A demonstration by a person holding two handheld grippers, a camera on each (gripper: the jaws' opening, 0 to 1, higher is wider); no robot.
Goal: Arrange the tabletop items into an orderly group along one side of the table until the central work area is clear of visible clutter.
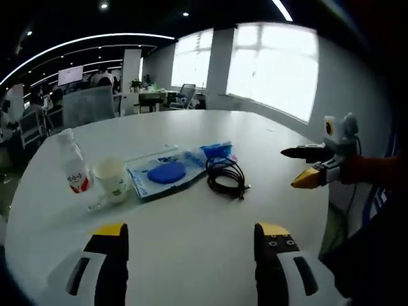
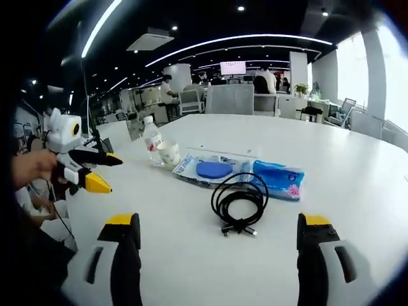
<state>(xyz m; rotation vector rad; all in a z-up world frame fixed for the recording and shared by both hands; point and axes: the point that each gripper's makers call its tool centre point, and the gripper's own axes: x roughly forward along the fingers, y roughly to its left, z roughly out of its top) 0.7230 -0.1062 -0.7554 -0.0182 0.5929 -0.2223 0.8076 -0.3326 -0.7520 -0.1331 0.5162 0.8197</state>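
Left gripper [image 1: 191, 239]: fingers spread wide apart, nothing between them, poised above the near edge of the bench [image 1: 191, 210], on the near side of the cable.
Right gripper [image 2: 220, 233]: fingers wide open too, holding nothing, low over the bench just short of the cable; in the left gripper view it comes in from the right, clear of the bench edge, black and yellow fingers parted.
Cable [image 2: 239, 204]: black, coiled in loose loops, plugs trailing toward the right gripper; it lies flat on the bench and serves as our landmark.
Tissue pack [image 2: 278, 178]: blue, just behind the cable, touching or nearly touching its far loop.
Clear bag [image 2: 207, 171]: flat plastic pouch with a round blue disc inside, beside the cable and up against the tissue pack.
Paper cup [image 1: 111, 178]: white, upright, beyond the bag from the cable.
Bottle [image 1: 74, 162]: small, clear, red label, upright, right next to the cup, farthest of the cluster from the cable.
Background: office chairs, desks and bright windows, far beyond the cable.
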